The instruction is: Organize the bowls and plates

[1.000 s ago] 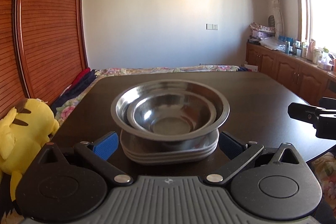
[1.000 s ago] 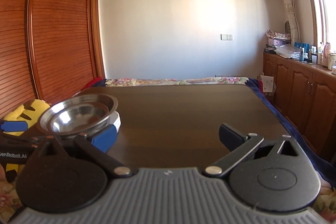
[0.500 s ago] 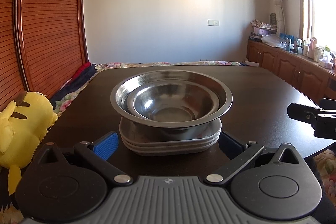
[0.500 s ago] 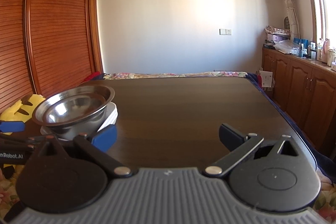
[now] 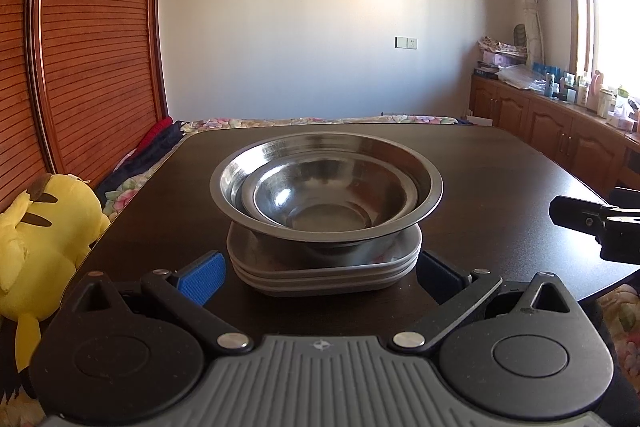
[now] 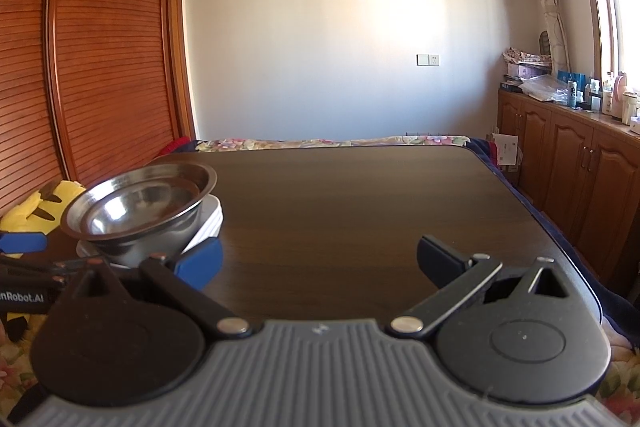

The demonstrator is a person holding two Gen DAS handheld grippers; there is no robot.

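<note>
From my remote station I found the left gripper (image 5: 320, 277) with its jaws spread wide and holding nothing; its blue pad (image 5: 202, 277) sat at 9 o'clock of the stack and the dark pad (image 5: 440, 277) at 3 o'clock, each just beside the lowest plate but, as far as I could judge, not pressing on it. Between them stood the stack of plates (image 5: 324, 273), three grey rims visible, resting on the dark table (image 5: 500, 179). On the plates sat the large steel bowl (image 5: 428, 187), upright, with the small steel bowl (image 5: 276, 195) nested inside it.

The right gripper (image 6: 320, 263) was likewise fully open and empty over bare table surface. In its view the bowls and plates lay at 10 o'clock, just behind its blue finger (image 6: 200, 263). One black finger of the right gripper showed at 3 o'clock in the left view, apart from the stack.

Off the table's left edge, at 9 o'clock, I noted a yellow plush toy (image 5: 44, 239). Farther back were a floral bedcover (image 6: 320, 142), a slatted wooden wardrobe (image 6: 100, 67) and, at 2 o'clock, wooden cabinets (image 6: 580, 163) carrying bottles.
</note>
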